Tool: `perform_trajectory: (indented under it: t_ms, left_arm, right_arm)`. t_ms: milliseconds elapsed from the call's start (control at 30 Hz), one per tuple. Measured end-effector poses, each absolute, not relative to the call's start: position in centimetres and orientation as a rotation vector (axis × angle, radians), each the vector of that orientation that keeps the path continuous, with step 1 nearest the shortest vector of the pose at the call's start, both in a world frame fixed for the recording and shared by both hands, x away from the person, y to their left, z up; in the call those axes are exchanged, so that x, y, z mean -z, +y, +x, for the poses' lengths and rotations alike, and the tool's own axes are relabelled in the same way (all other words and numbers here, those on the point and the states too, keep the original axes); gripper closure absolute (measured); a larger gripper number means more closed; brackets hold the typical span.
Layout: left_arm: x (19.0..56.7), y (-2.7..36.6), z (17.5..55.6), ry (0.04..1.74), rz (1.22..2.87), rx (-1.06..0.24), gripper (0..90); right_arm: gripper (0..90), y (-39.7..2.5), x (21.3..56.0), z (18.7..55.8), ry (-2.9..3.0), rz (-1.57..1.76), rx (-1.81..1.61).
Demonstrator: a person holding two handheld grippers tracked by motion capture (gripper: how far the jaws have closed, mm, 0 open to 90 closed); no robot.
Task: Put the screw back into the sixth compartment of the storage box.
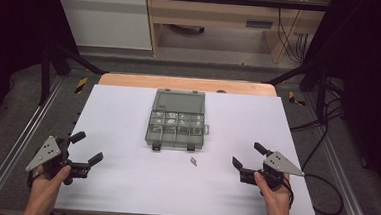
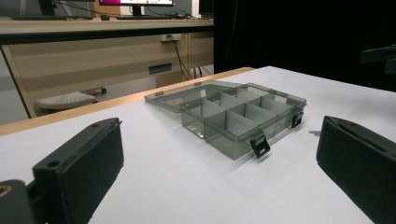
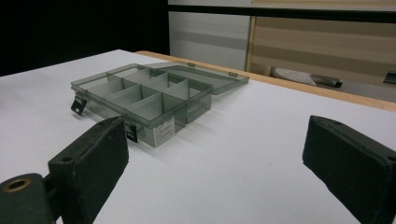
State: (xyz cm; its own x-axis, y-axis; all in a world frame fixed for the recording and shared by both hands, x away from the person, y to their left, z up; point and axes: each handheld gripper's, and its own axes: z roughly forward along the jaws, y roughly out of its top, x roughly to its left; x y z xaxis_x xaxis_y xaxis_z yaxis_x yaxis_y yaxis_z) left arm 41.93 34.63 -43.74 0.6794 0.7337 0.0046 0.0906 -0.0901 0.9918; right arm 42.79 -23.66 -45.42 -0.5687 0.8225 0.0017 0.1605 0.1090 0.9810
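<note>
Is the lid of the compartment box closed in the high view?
No, the lid lies folded back flat on the table behind the open compartment box.

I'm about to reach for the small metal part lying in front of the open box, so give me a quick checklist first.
1. Left gripper open, empty: ok.
2. Right gripper open, empty: ok.
3. Compartment box lid folded back flat: ok.
4. Small metal part lies apart from the box on the white table: ok.
5. Nothing between right gripper and part: ok.
6. Which compartment the part belongs in: cannot tell.
</note>
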Motion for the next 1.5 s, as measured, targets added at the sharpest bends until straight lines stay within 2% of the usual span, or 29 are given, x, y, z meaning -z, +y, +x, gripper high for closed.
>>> perform_trajectory:
  t_ms: [667, 767, 1067, 1200, 1500]
  left_arm:
    - [44.0, 33.4, 41.6, 0.744, 1.631, -0.706, 0.7]
    - [44.1, 33.3, 41.5, 0.754, 1.638, -0.713, 0.8]
    - [44.1, 33.0, 41.6, 0.749, 1.657, -0.705, 0.8]
    - [44.1, 32.9, 41.6, 0.743, 1.661, -0.701, 0.8]
    - [44.2, 32.7, 41.7, 0.734, 1.680, -0.693, 0.8]
  right_arm:
    - [6.7, -22.7, 45.8, 41.3, 1.930, 0.937, -1.379]
    - [9.0, -21.6, 45.1, 41.5, 2.001, 0.936, -1.342]
    - [7.2, -18.3, 42.0, 43.1, 2.203, 0.893, -1.148]
    - [9.3, -16.4, 41.6, 44.7, 2.320, 0.904, -1.036]
    - [21.4, -11.9, 43.1, 48.1, 2.566, 0.980, -0.779]
